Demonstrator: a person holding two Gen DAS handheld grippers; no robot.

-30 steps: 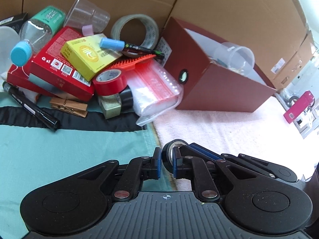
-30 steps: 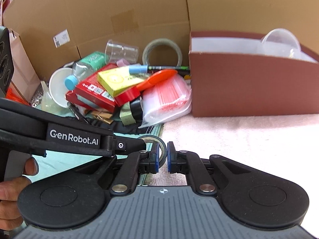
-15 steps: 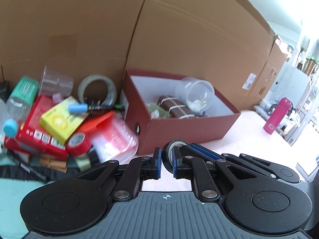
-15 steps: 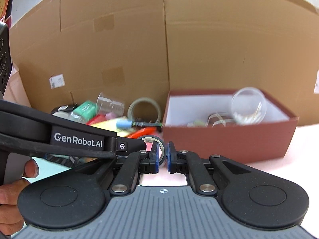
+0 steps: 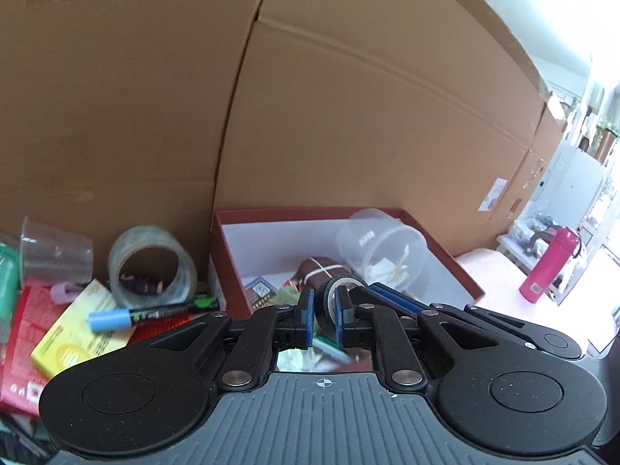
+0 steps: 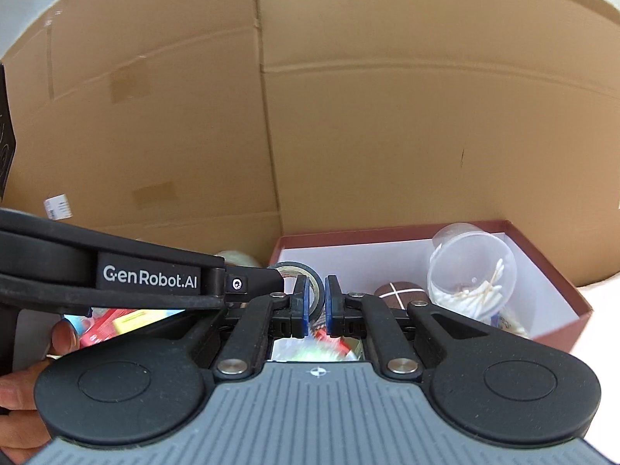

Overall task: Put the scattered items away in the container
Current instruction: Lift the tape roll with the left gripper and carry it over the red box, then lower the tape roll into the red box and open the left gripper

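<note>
Both tongs have risen and swung toward the box since a second ago; the teal cloth and pink worktop that filled the lower views are now mostly out of sight, and cardboard sheets fill the upper half.

Left tongs point(image 5: 324, 316): jaws narrow, clamped on a small dark tape roll point(image 5: 336, 290), round, thin-walled, pale inner core. The roll hangs over the near edge of the maroon box point(image 5: 438, 255), just ahead of the tips.

Right tongs point(image 6: 316, 306): jaws also narrow, pinching the same tape roll point(image 6: 306, 275) on its rim. The left tool's black arm crosses in from the left of these tongs, touching the roll.

Box: rectangular, matte maroon outside, white inside. It holds a clear plastic tub point(image 5: 383, 248) lying on its side with cotton swabs in it, and a brown cylinder banded in white point(image 5: 321, 271).

Left of the left tongs, outside the box: a wide clear tape ring point(image 5: 151, 267) upright, a clear cup point(image 5: 56, 252) on its side, a blue-capped marker point(image 5: 151, 314) across a yellow carton point(image 5: 81, 333), and a red carton point(image 5: 23, 345) beneath. Far right, a pink flask point(image 5: 548, 267), upright.
</note>
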